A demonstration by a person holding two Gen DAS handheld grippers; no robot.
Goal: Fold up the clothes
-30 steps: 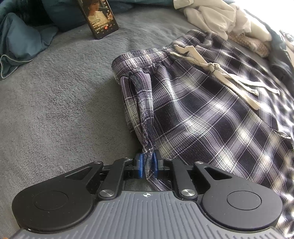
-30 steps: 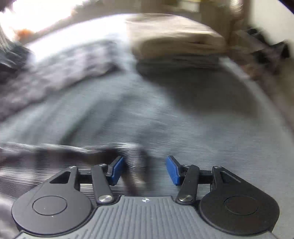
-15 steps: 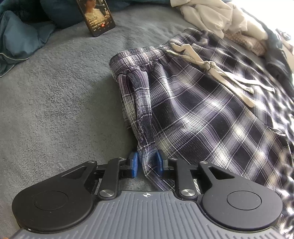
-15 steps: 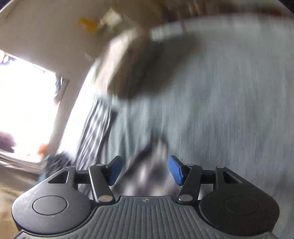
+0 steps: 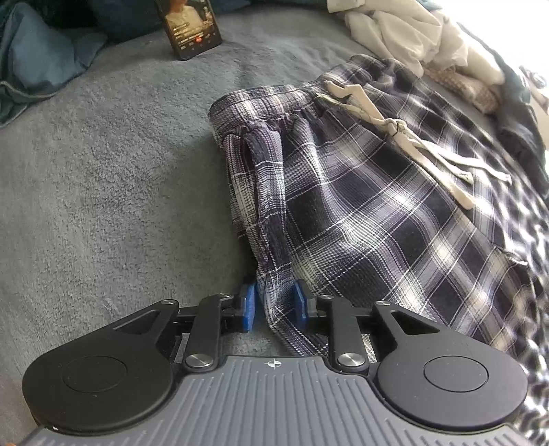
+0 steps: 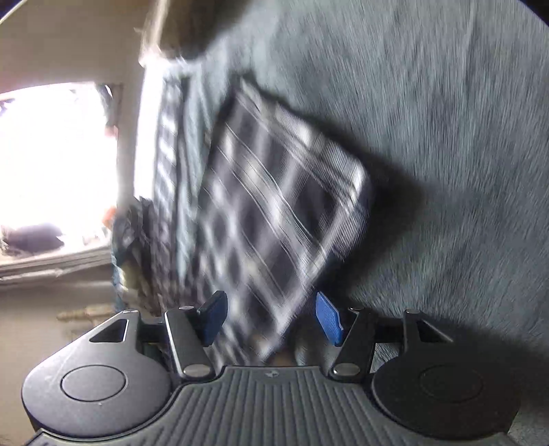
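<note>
Dark plaid pyjama trousers [image 5: 360, 212] with a cream drawstring [image 5: 405, 137] lie on the grey blanket [image 5: 103, 192], waistband toward the far side. My left gripper [image 5: 274, 303] sits low at their near left edge. A narrow fold of plaid runs between its blue pads [image 5: 248, 303], which stand a little apart from it, so it is open. In the blurred right wrist view a plaid trouser leg [image 6: 274, 206] lies over the blanket [image 6: 446, 137]. My right gripper [image 6: 271, 317] is open, its pads wide on either side of that leg's near end.
A phone [image 5: 190, 27] with a lit screen leans at the far edge of the blanket. Teal fabric [image 5: 37, 58] is bunched at the far left. A heap of white and dark clothes [image 5: 429, 37] lies at the far right. A bright window [image 6: 51, 154] shows left of the right gripper.
The left gripper's pads have parted from the plaid fold they pinched. The right gripper has rolled and swept sideways over the blanket, and a plaid leg now lies between its pads.
</note>
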